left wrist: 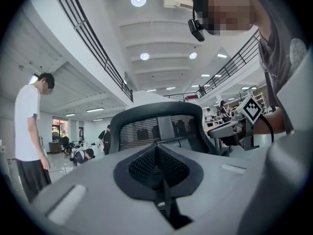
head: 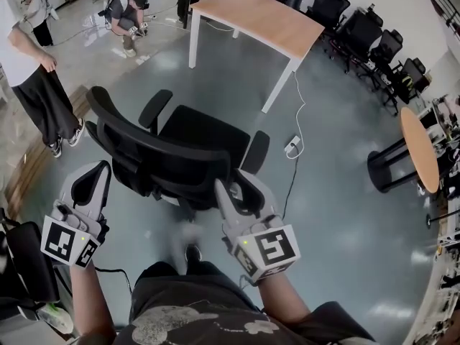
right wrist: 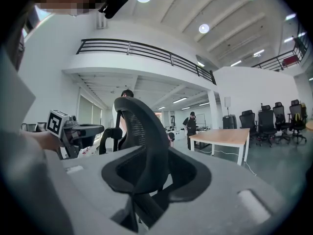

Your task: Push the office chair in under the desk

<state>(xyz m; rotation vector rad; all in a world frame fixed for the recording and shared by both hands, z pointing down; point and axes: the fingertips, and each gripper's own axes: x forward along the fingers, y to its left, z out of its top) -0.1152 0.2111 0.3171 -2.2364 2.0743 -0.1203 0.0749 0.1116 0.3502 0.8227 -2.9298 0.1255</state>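
The office chair (head: pixel 180 146) is seen out on the grey floor (head: pixel 338 214), well apart from the wooden worktop (head: pixel 262 20) on white legs. Its seat is turned toward that worktop and no part of it is under it. Its mesh backrest (head: pixel 154 149) is turned toward the person holding the grippers.

The right gripper (head: pixel 231 190) is held at the backrest's right end. Its jaws are parted, and the backrest's rim is seen standing between them in the right gripper view. The left gripper (head: pixel 92 177) is held just beside the backrest's left end. Its jaws are closed together with nothing between them, and the backrest is seen beyond their tips.

A white power strip (head: pixel 292 146) with its cable is seen lying on the floor between the chair and the worktop's near leg. A round table (head: pixel 420 149) is found at the right, and a row of black chairs (head: pixel 374 38) behind it. One person (head: pixel 29 70) is seen standing at the left, and another (head: pixel 129 16) crouching further off.
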